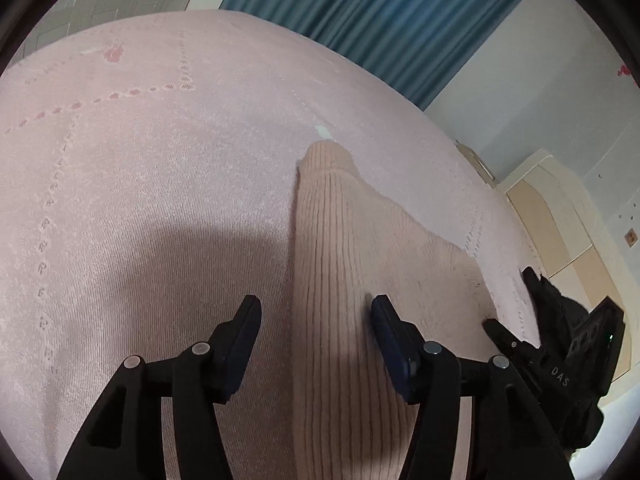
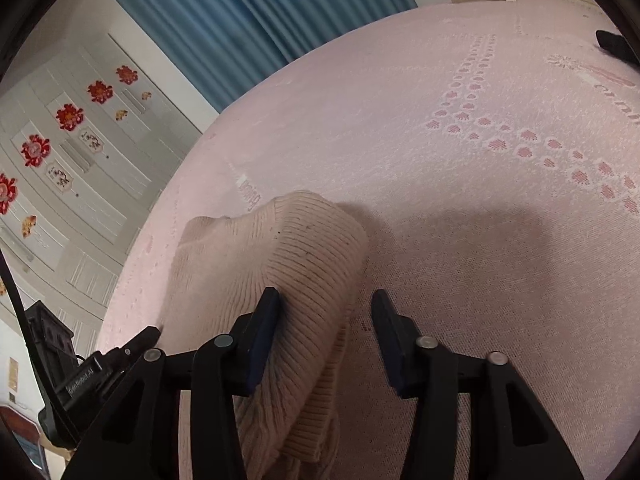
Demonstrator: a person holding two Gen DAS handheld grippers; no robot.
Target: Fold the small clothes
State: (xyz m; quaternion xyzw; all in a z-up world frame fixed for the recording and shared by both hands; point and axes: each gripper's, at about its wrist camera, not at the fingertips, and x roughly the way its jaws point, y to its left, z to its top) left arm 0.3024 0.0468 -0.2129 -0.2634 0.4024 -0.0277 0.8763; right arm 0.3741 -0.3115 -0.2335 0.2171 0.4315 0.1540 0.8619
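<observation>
A pale pink ribbed knit garment (image 1: 340, 248) lies on the pink bedspread (image 1: 152, 168), a narrow folded part running away from me. My left gripper (image 1: 316, 316) hovers over its near end, jaws apart. The right fingertip (image 1: 382, 312) rests against the knit and the left one stands off its edge over the bedspread. In the right wrist view a folded hump of the garment (image 2: 304, 256) sits between the jaws of my right gripper (image 2: 326, 308). Its left finger (image 2: 270, 308) touches the knit, and the right finger stands clear of it. Neither gripper pinches the cloth.
The bedspread (image 2: 460, 128) carries rows of paw-print marks (image 2: 532, 148). Blue curtains (image 1: 400, 20) hang behind the bed. A white cupboard with red flower stickers (image 2: 68, 116) stands at the left, a beige cabinet (image 1: 560, 232) at the right. The other gripper shows at the frame edges (image 1: 560, 356) (image 2: 80, 376).
</observation>
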